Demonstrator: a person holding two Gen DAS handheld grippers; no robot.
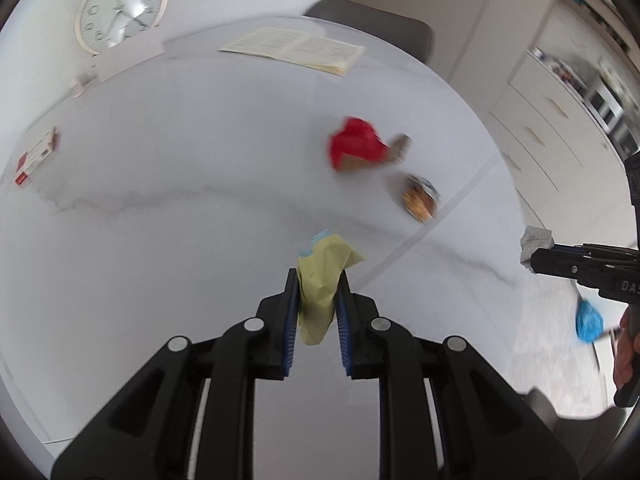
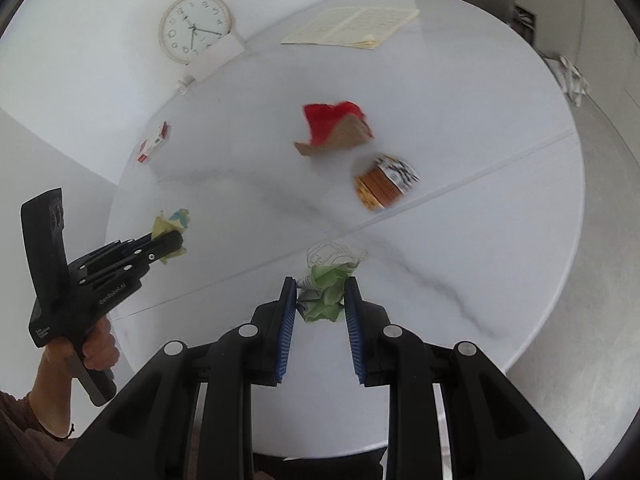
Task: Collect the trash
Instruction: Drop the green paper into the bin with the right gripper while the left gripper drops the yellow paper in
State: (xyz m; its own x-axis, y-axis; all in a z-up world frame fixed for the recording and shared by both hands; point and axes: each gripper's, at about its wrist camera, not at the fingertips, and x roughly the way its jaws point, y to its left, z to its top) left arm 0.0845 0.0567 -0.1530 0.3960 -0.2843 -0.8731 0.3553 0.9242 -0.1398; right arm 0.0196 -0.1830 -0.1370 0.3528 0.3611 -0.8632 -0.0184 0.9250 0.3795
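My left gripper point(image 1: 318, 278) is shut on a crumpled yellow paper point(image 1: 322, 280) with a bit of light blue at its tip, held above the white marble table point(image 1: 160, 200). From the right wrist view the same left gripper point(image 2: 176, 240) shows at the left, the yellow paper point(image 2: 172, 220) sticking out of it. My right gripper point(image 2: 321, 286) is shut on a wad of green and printed white paper point(image 2: 326, 284). That right gripper point(image 1: 530, 256) enters the left wrist view at the right edge. On the table lie a red and brown wrapper point(image 2: 334, 126) and an orange snack packet point(image 2: 386, 182).
An open booklet point(image 2: 352, 26) lies at the table's far side, a red and white small box point(image 2: 154, 144) near the left rim. A wall clock point(image 2: 195, 28) leans at the back. A grey chair point(image 1: 372, 24) stands behind the table. Something blue point(image 1: 588, 322) shows on the floor.
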